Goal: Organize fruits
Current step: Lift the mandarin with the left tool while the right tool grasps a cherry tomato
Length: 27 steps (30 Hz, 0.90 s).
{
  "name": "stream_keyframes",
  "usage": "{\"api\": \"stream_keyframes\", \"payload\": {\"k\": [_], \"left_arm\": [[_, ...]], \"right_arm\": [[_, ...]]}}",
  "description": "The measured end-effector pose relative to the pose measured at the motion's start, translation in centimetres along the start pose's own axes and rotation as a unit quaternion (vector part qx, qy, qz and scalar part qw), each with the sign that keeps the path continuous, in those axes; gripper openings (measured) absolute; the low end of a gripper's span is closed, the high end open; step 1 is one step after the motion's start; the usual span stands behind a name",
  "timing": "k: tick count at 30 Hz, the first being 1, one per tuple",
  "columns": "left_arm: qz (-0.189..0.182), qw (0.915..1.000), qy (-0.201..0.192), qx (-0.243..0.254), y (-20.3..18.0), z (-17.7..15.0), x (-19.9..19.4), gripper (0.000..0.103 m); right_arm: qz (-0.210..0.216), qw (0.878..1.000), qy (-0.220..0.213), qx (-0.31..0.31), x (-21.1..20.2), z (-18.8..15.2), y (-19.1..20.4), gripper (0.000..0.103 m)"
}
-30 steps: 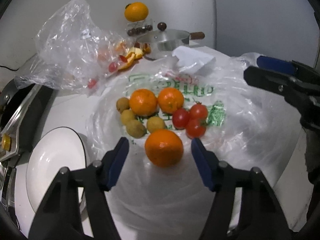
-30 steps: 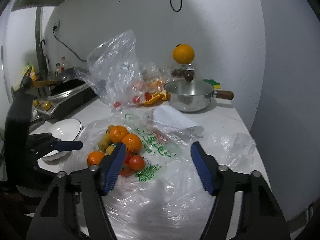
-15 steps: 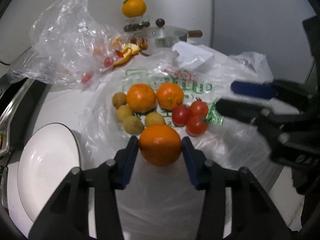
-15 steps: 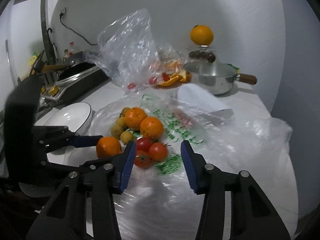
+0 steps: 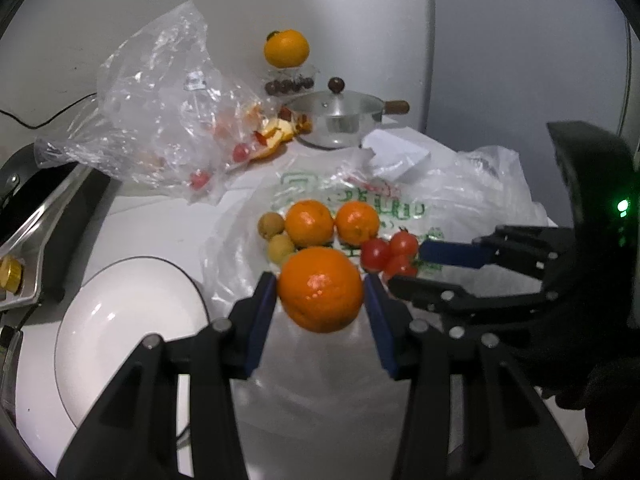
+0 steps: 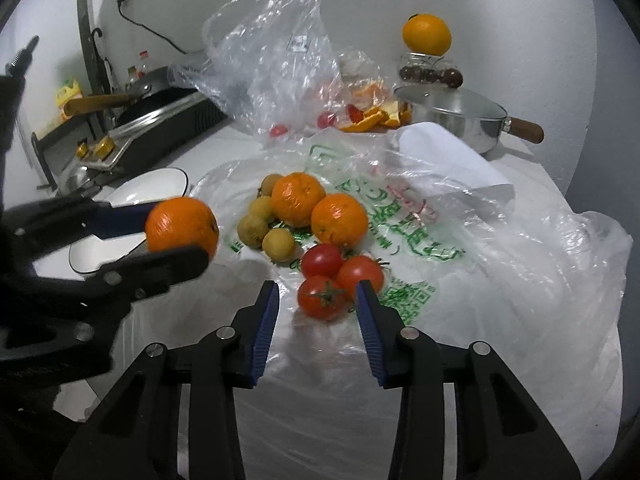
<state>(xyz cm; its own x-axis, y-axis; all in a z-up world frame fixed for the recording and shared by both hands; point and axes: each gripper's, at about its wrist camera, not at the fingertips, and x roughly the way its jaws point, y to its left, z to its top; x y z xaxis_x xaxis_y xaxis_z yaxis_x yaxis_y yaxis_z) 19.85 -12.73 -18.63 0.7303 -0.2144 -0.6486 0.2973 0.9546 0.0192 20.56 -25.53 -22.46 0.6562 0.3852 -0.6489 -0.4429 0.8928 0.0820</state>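
White walls stand behind a white desk (image 6: 224, 140) covered in plastic; a flat printed bag (image 6: 420, 216) lies in the middle, and the fruit pile sits on it. Behind the pile is a puffy clear bag (image 6: 272, 48), some orange peel (image 6: 372, 114), a silver pot (image 6: 452, 116) and a jar (image 6: 430, 72) with one orange (image 6: 426, 34) on top; left of the pile is a white bowl (image 5: 120, 320) and a black stove (image 6: 160, 120). I count two oranges (image 6: 316, 208) in the pile, three red tomatoes (image 6: 332, 280) and four small brown fruits (image 6: 264, 224). The left tongs (image 5: 320, 300) squeeze a third orange (image 5: 320, 288), lifted up between pile and bowl; the right tongs (image 6: 316, 304) are spread wide, one finger on each side of the nearest tomato, right by it.
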Motion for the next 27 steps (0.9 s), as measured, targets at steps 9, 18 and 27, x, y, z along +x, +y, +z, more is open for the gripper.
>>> {"api": "stream_keyframes", "payload": {"k": [9, 18, 27], "left_arm": [[0.004, 0.9998, -0.017, -0.007, 1.6, -0.3, -1.7, 0.046], [0.009, 0.9993, -0.029, -0.022, 3.2, -1.1, -3.3, 0.046], [0.013, 0.9983, -0.046, -0.034, 5.0, -1.9, -5.4, 0.046]], "right_arm": [[-0.047, 0.999, 0.015, -0.014, 1.5, 0.1, 1.2, 0.035], [-0.085, 0.996, 0.016, -0.028, 1.7, 0.0, 2.0, 0.030], [-0.095, 0.995, 0.000, -0.035, -0.1, 0.8, 3.4, 0.029]]}}
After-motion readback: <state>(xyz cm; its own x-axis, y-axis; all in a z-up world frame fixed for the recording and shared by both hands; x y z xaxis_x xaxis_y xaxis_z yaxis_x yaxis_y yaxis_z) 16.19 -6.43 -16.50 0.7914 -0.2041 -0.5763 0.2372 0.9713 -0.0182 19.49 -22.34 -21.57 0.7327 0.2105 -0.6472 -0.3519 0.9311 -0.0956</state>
